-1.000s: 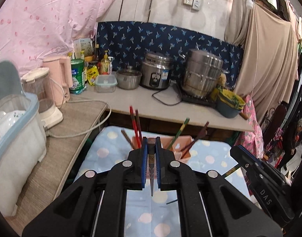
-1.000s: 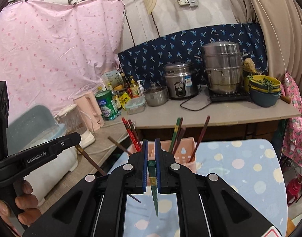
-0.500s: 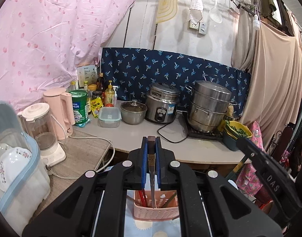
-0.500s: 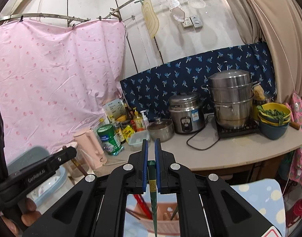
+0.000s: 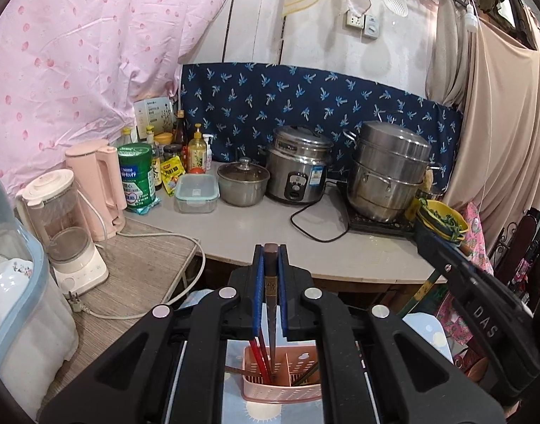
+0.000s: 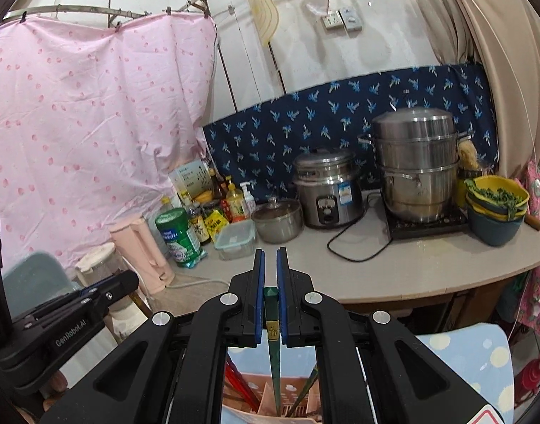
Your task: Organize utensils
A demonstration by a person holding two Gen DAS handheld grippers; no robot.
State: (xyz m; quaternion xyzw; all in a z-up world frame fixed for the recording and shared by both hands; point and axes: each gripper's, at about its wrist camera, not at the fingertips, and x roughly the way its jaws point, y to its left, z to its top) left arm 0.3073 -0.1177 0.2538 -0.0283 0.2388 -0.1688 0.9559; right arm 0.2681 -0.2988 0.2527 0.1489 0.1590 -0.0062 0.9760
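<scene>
My left gripper (image 5: 270, 258) is shut on a dark brown chopstick (image 5: 270, 304) that hangs point down over the pink utensil basket (image 5: 282, 387). Red chopsticks (image 5: 260, 357) lean in the basket's left compartment. My right gripper (image 6: 270, 265) is shut on a green chopstick (image 6: 274, 346), also point down, its tip over the same pink basket (image 6: 291, 394). Both grippers are raised above the basket. The other gripper shows at each view's edge: the right gripper's body (image 5: 478, 304) and the left gripper's body (image 6: 68, 314).
The basket stands on a blue dotted cloth (image 6: 464, 357). Behind is a counter (image 5: 256, 226) with a rice cooker (image 5: 296, 166), steamer pot (image 5: 390, 173), small pot (image 5: 242, 183), pink kettle (image 5: 97, 187), blender (image 5: 63, 226) and bottles. A dish bin (image 5: 12, 304) sits at left.
Both grippers have risen and tilted up with their chopsticks; the basket has slid from mid-frame to the bottom edge and now lies beneath the chopstick tips.
</scene>
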